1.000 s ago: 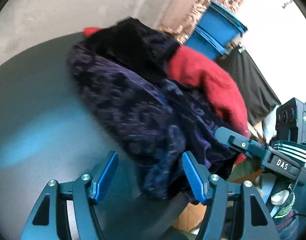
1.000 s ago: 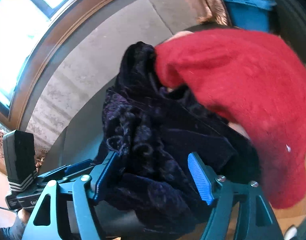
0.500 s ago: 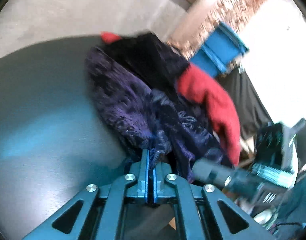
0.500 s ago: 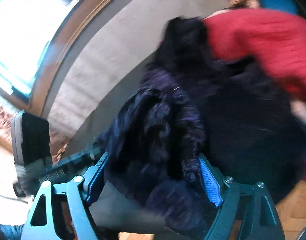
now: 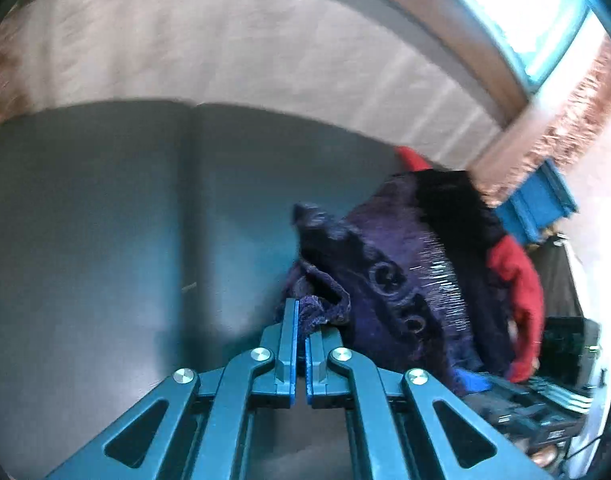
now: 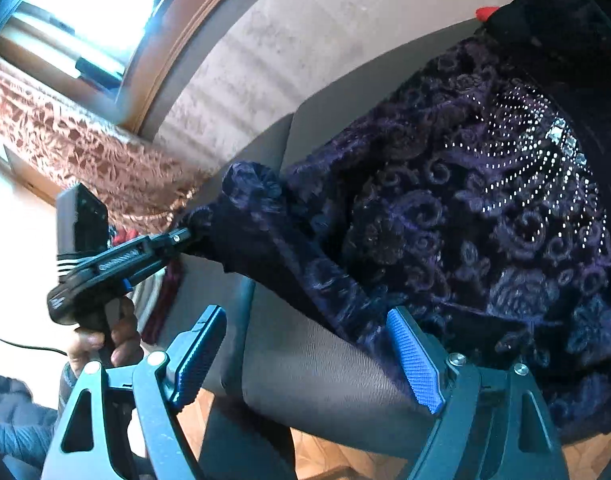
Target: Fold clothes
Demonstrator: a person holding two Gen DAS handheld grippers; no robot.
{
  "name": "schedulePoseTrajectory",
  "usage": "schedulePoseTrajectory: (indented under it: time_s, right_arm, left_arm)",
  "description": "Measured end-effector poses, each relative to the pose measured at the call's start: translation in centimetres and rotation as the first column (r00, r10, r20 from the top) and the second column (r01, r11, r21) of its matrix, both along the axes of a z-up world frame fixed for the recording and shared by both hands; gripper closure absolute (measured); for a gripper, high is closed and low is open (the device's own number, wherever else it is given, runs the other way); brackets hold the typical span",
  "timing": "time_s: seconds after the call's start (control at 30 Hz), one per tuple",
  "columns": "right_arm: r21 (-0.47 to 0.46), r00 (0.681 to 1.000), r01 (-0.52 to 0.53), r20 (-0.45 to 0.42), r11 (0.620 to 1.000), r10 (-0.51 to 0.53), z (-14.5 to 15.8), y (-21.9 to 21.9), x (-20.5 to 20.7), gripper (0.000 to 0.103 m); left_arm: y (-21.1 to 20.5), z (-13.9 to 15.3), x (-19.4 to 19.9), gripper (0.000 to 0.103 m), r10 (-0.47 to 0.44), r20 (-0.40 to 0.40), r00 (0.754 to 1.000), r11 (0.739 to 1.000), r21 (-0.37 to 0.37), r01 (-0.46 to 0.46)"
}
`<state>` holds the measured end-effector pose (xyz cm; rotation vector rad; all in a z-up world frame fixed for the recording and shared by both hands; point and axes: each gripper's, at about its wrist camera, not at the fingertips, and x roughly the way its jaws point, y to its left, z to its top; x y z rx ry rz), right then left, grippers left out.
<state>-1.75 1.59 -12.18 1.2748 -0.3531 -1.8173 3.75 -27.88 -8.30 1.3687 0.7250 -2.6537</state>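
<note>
A plush purple garment (image 6: 445, 216) with swirled pile and glittering studs lay right of centre on the smooth grey table (image 5: 105, 240); the left gripper (image 5: 300, 322) pinched its hem, the right gripper (image 6: 305, 354) gaped empty.

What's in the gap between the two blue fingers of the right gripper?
Mostly bare grey sofa cushion; the purple velvet garment only crosses the top right corner, beside one pad. The right wrist view shows it.

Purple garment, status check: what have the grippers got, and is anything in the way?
Left gripper shut on purple velvet garment edge. Right gripper open, empty, at its lower edge. Red sweater lies on the pile's far side.
</note>
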Motion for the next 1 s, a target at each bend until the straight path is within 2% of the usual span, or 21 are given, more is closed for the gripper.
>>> schedulePoseTrajectory:
  time_s: [0.2, 0.33, 0.4, 0.47, 0.57, 0.63, 0.67, 0.73, 0.87, 1.0]
  right_arm:
    - [0.074, 1.000, -0.001, -0.013, 0.997, 0.002, -0.1, 2.0, 2.1, 0.019]
    - [0.115, 0.999, 0.050, -0.021, 0.992, -0.048, 0.9, 5.1, 2.8, 0.019]
    - [0.127, 0.994, 0.104, -0.045, 0.986, -0.099, 1.8, 6.5, 2.1, 0.019]
    - [0.142, 0.987, 0.149, -0.075, 0.979, -0.139, 2.5, 7.9, 1.6, 0.019]
    - [0.155, 0.966, 0.251, -0.103, 0.956, -0.237, 3.1, 11.1, -0.5, 0.019]
    - [0.144, 0.959, 0.275, -0.106, 0.951, -0.261, 3.2, 11.6, -1.3, 0.019]
    - [0.138, 0.959, 0.277, -0.108, 0.951, -0.263, 3.3, 11.6, -1.7, 0.019]
    - [0.119, 0.965, 0.252, -0.099, 0.960, -0.241, 2.9, 10.2, -2.3, 0.018]
    - [0.128, 0.987, 0.150, -0.080, 0.980, -0.141, 1.3, 5.8, -3.0, 0.019]
    - [0.169, 1.000, 0.010, -0.016, 0.986, -0.008, -1.1, 1.7, -2.4, 0.017]
  left_arm:
    - [-2.4, -2.0, 1.5, 0.101, 0.101, 0.066, 0.993, 0.994, -0.040, -0.099]
    - [-4.2, -2.6, 2.5, 0.099, 0.085, 0.074, 0.994, 0.996, 0.021, -0.086]
    - [-4.9, -2.4, 2.9, 0.096, 0.066, 0.054, 0.996, 0.997, 0.035, -0.068]
    - [-5.4, -1.8, 3.3, 0.087, 0.064, 0.038, 0.997, 0.997, 0.039, -0.065]
    - [-6.8, -1.0, 3.9, 0.084, 0.089, 0.024, 0.996, 0.996, 0.027, -0.090]
    - [-7.1, -0.7, 3.6, 0.083, 0.092, 0.027, 0.995, 0.995, 0.028, -0.093]
    - [-7.2, -0.9, 3.3, 0.078, 0.092, 0.032, 0.995, 0.994, 0.057, -0.094]
    - [-7.5, -2.1, 2.4, 0.075, 0.095, 0.066, 0.993, 0.987, 0.123, -0.103]
    - [-7.2, -4.6, 0.6, 0.072, 0.090, 0.109, 0.990, 0.979, 0.171, -0.108]
    - [-6.1, -6.3, -1.7, 0.067, 0.053, 0.133, 0.990, 0.977, 0.198, -0.079]
